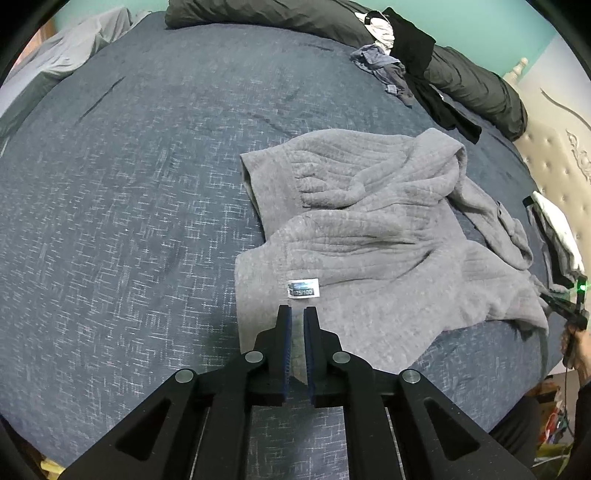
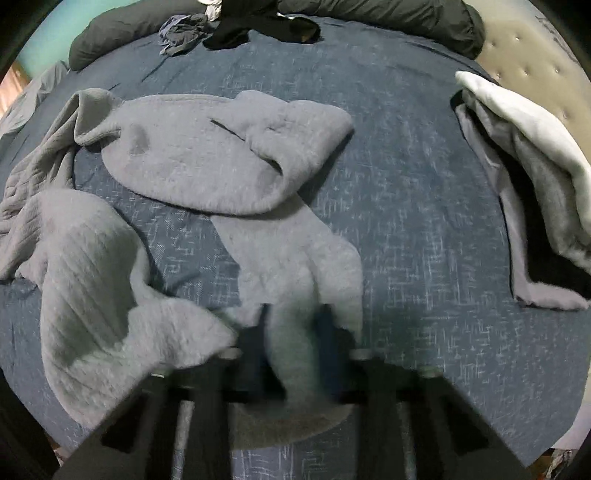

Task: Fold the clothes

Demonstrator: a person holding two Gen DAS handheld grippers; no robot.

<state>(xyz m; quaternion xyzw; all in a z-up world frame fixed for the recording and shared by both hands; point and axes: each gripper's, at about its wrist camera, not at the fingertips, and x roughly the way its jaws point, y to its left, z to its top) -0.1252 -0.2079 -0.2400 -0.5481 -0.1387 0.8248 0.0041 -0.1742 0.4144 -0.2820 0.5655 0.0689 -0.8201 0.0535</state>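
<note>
bed (image 1: pixel 110 184) | one grey garment (image 1: pixel 369 229) | two tools: left tool (image 1: pixel 297 314), right tool (image 2: pixel 295 325)

The bed (image 1: pixel 129 184) carries one grey sweater (image 1: pixel 369 229), one stack of folded clothes (image 2: pixel 535 177), one small heap of unfolded garments (image 1: pixel 399 74) and two grippers.

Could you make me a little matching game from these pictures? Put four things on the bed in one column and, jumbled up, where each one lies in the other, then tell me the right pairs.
Things:
1. grey sweater
2. white label
3. black garment
4. folded pile

Places:
A. right side of the bed, near the headboard
B. far edge, against the dark duvet
C. spread out in the middle of the blue bedspread
D. on the sweater, just ahead of the left gripper

Pairs: 1-C, 2-D, 3-B, 4-A
</note>
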